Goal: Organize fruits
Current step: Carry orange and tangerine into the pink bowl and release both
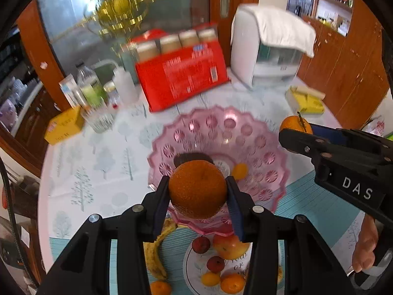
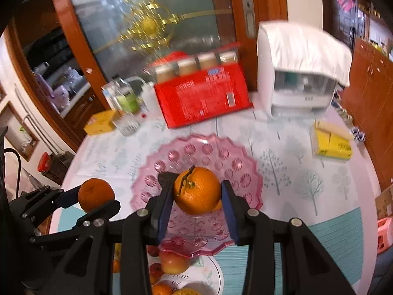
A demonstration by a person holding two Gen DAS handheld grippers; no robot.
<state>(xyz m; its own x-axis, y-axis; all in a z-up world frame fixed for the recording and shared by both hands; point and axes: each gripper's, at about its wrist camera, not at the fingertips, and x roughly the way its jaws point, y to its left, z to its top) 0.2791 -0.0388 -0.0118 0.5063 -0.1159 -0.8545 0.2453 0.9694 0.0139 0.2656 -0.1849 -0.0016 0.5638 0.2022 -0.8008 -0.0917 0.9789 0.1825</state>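
Observation:
My left gripper (image 1: pixel 198 191) is shut on an orange (image 1: pixel 198 191) and holds it above the near rim of a pink glass bowl (image 1: pixel 248 132). A small yellow-orange fruit (image 1: pixel 239 170) lies inside that bowl. My right gripper (image 2: pixel 197 194) is shut on a stemmed orange (image 2: pixel 197 194) over the same pink bowl (image 2: pixel 221 157). In the left wrist view the right gripper (image 1: pixel 294 132) comes in from the right with its stemmed orange (image 1: pixel 293 123). The left gripper (image 2: pixel 97 200) with its orange (image 2: pixel 95 198) shows at the left of the right wrist view.
Below the bowl, a white plate (image 1: pixel 194 272) carries an apple (image 1: pixel 229 245), small red fruits and mandarins, with a banana (image 1: pixel 153 253) beside it. Behind stand a red carton (image 1: pixel 181 78), a white appliance (image 1: pixel 267 56), yellow boxes (image 1: pixel 65 125), bottles and a glass (image 1: pixel 98 119).

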